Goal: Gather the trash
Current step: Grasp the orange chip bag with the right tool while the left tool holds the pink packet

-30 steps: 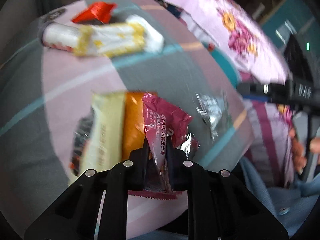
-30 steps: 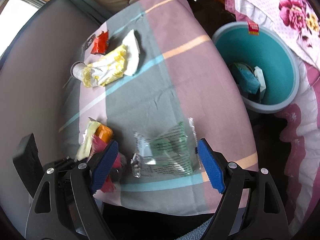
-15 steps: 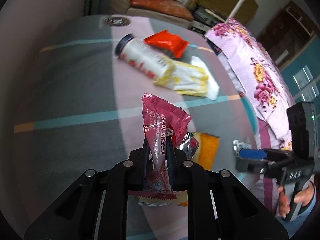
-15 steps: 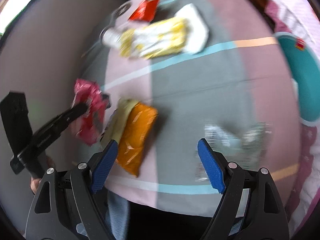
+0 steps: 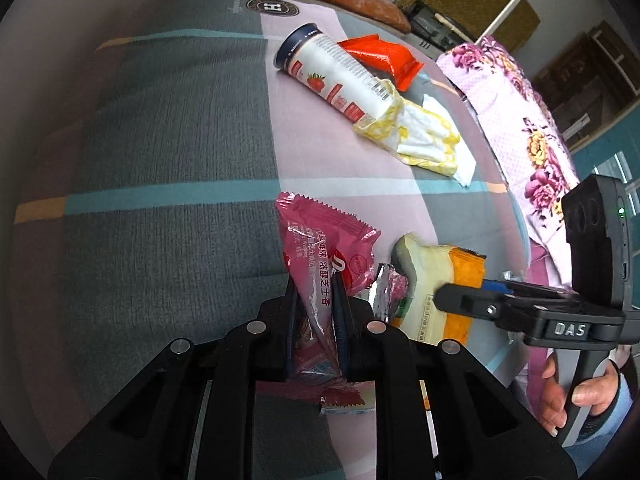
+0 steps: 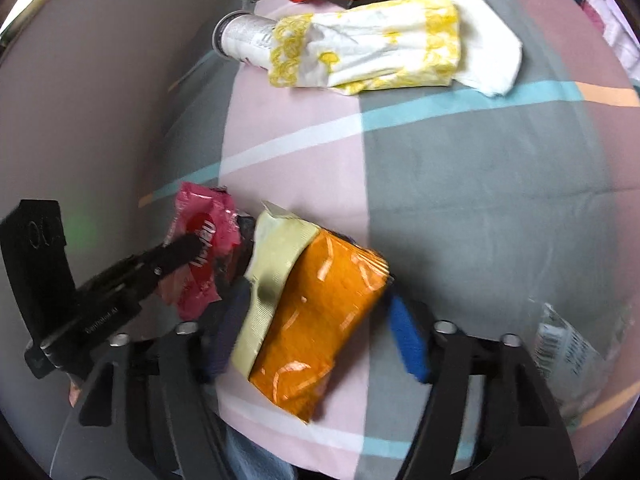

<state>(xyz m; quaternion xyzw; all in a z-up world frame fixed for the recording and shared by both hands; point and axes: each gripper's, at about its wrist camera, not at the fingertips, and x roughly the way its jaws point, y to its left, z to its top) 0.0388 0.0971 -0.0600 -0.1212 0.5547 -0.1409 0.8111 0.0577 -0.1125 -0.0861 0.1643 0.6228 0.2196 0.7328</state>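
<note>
A: Entry, left side. Your left gripper [image 5: 314, 312] has its jaws nearly together, pinching the pink wrapper [image 5: 320, 252] upright between the pads; the wrapper's crimped top edge stands above the fingertips, its lower end hangs out below them.

B: Right side?

A: Your right gripper [image 6: 316, 328] straddles the orange-and-cream packet [image 6: 308, 320], jaws closing. The blue pads [image 6: 408, 344] sit at either side of the packet; whether they already press on it you cannot tell from these views, the near pad is blurred.

B: Landmark for positions?

A: Take the orange-and-cream packet. It lies flat on the plaid bedspread [image 6: 480, 184] at the near edge. The pink wrapper is just beside it, on its cream side. Well beyond it lie a white tube with a strawberry print [image 5: 332, 76], its far end tucked under a yellow-and-white crumpled wrapper [image 6: 372, 44], and a red wrapper [image 5: 380, 56] touching the tube's far side. A clear, printed wrapper [image 6: 568, 348] lies on the packet's orange side, near the bedspread's edge.

B: Anything else?

A: Your hand [image 5: 576, 396] grips the right gripper's handle, seen from the left wrist. A floral quilt [image 5: 520, 120] lies past the bedspread.
</note>
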